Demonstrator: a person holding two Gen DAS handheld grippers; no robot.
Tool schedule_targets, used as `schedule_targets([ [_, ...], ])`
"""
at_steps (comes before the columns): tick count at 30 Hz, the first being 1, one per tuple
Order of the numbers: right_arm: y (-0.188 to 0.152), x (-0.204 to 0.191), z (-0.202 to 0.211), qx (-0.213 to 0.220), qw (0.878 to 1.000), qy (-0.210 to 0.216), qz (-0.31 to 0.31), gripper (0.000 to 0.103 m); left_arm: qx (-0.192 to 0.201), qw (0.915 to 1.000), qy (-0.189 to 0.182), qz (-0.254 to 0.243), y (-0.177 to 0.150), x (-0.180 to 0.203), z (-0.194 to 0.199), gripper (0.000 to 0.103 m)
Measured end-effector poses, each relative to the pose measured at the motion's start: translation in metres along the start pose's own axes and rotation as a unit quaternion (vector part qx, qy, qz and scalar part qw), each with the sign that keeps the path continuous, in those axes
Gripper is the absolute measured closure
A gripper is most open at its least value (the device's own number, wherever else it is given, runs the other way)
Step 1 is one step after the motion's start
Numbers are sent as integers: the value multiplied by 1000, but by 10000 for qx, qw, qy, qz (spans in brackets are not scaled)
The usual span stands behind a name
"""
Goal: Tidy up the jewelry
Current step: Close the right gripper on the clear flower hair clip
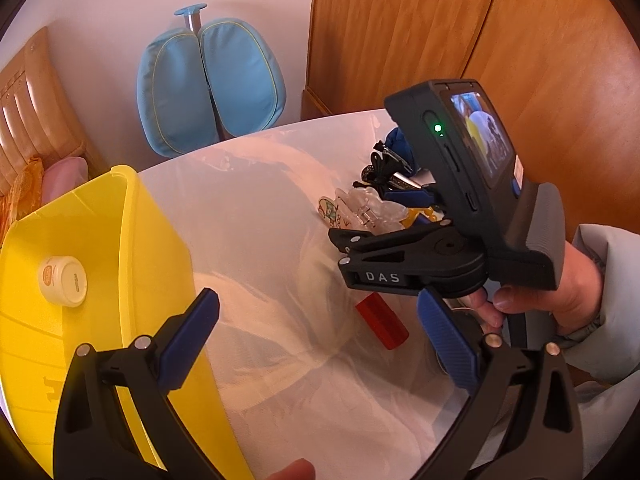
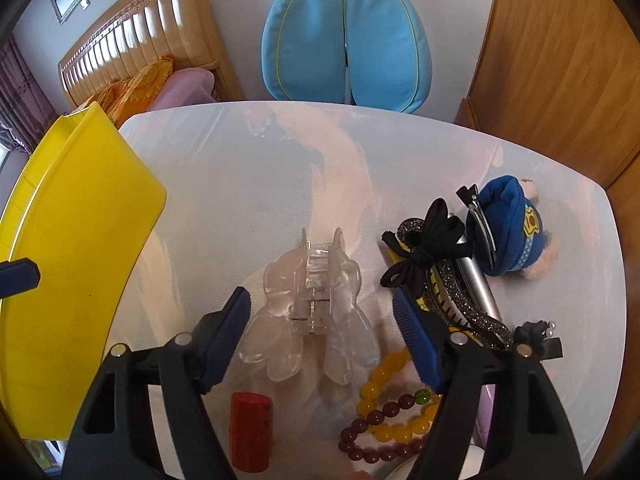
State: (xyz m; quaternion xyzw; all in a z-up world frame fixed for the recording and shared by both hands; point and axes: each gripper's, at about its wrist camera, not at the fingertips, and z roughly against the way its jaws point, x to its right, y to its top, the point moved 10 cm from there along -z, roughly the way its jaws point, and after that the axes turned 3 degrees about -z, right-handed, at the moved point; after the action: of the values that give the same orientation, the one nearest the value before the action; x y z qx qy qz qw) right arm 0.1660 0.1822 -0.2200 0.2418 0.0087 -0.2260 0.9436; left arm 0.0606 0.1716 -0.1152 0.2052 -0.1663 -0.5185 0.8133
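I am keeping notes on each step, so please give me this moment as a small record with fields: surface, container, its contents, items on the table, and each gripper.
surface: white table
container: yellow bin, at the table's left side
contents seen: one small white jar
items: clear hair claw, red cylinder, yellow bead bracelet, dark red bead bracelet, black bow clip, blue plush hat
left gripper: open, holding nothing
right gripper: open, straddling the hair claw, pads not pressing
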Motion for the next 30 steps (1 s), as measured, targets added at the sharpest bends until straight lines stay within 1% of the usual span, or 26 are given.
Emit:
schedule_targets([
  [2, -2, -3, -2, -79, 9999, 114, 37, 46, -63, 10000, -25, -9, -2, -1, -3, 7],
  [5, -4, -3, -2, -69, 9999, 118, 40, 46, -144, 9999, -21, 1, -6, -3, -7, 7],
  [10, -6, 4, 8, 32, 9999, 109, -66, 46, -145, 9998, -66, 71, -9, -4, -7, 7],
  [16, -14, 22, 41, 214, 9996, 40, -164, 46, -93, 9999, -97, -30, -7, 6, -5, 7],
  [20, -30, 37, 66, 254, 9991, 58, -342, 46, -51, 9998, -148, -77, -4, 17, -4, 7],
  [25, -48, 48, 97, 350, 9986, 66, -400, 46, -29, 9996, -216, -161, -2, 34, -2, 7],
  [30, -61, 56, 112, 364, 9985, 49, -401, 46, -79, 9994, -298, -157, -6, 50, -5, 7],
])
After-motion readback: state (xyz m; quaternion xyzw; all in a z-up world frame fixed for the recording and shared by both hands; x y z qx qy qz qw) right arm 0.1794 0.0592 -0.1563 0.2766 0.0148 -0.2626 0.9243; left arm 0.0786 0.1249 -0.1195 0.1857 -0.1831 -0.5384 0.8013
